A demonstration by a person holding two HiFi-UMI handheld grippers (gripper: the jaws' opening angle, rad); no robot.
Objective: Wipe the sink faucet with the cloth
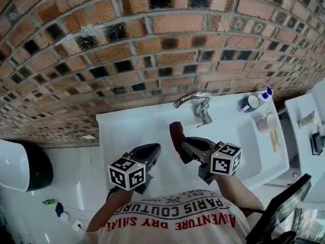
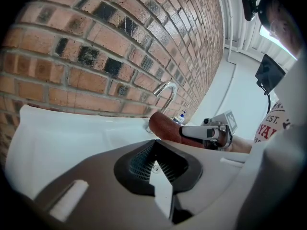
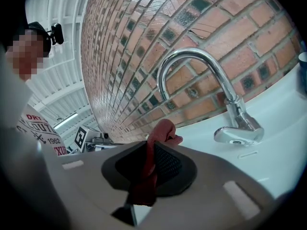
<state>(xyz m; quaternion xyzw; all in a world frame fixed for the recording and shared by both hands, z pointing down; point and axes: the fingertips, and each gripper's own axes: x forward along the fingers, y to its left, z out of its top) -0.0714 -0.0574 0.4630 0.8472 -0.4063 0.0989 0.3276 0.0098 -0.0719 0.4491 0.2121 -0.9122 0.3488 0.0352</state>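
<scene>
Right gripper point(image 1: 184, 147) is pinching the dark red cloth point(image 3: 163, 131) over the white sink point(image 1: 122, 131), short of the chrome faucet point(image 3: 201, 63); left gripper point(image 2: 156, 166) is hovering pressed together, empty; likely best leading with the loose cloth tip, following the spout's curve.

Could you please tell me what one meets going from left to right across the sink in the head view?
The left gripper, red cloth, blue cup, bottle. I left out the faucet because it overlaps the cloth.
</scene>
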